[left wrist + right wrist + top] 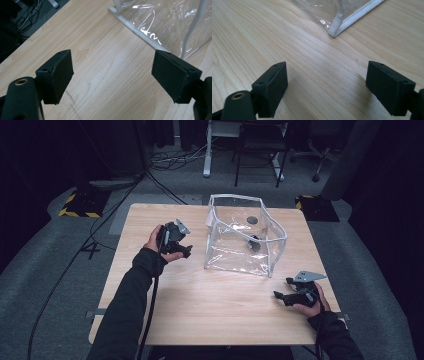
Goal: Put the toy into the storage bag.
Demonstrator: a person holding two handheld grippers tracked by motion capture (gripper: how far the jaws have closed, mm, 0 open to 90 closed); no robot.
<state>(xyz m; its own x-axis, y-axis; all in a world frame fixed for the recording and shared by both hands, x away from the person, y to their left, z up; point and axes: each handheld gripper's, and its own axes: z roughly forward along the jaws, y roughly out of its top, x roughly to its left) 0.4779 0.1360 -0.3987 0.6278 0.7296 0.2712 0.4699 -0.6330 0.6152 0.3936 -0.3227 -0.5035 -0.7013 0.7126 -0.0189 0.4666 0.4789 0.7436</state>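
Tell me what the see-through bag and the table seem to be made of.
The bag looks like clear glossy soft plastic, probably vinyl: it wrinkles and glares, with white piping along its edges. The table shows pale matte wood grain, solid wood or laminate, I can't tell which.

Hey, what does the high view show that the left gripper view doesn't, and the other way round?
High view alone: both hands, the right gripper near the table's front right corner, the clear plastic bag's open top with dark round objects inside, plus floor, cables and chairs. Left gripper view alone: the left gripper up close, jaws wide apart with nothing between them, and a dark scuff on the wood. Both: the light wooden table and the white-edged bag.
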